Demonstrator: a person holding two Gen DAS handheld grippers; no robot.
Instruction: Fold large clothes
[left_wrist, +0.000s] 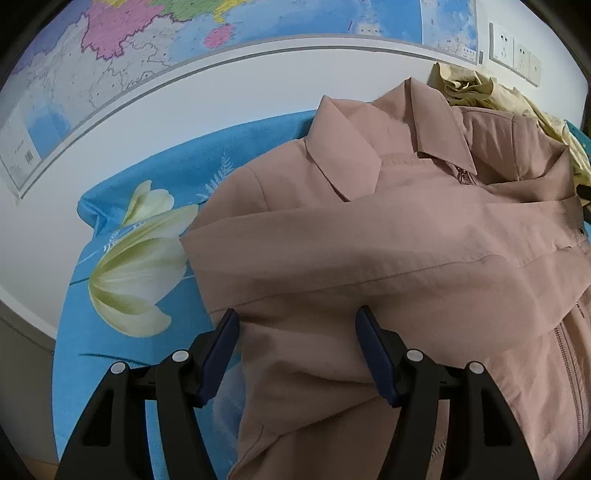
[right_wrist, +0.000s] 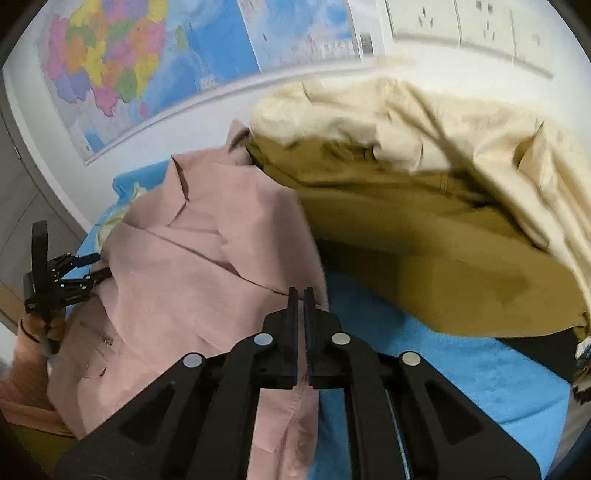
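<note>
Two grippers: our right gripper (right_wrist: 301, 295) pinches the soft, floppy pink jacket (left_wrist: 369, 258) at its edge; our left gripper (left_wrist: 295, 321) gapes empty, best gripping hems.

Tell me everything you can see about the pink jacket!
The pink jacket is dusty rose, made of what looks like thin woven cloth, with a pointed collar and a zipper down the front. It lies front up on the blue flowered sheet, one sleeve folded across its chest. A beige garment is heaped beside it near the collar. The right tool is shut on the jacket's edge; the left tool hovers open over the folded sleeve.
</note>
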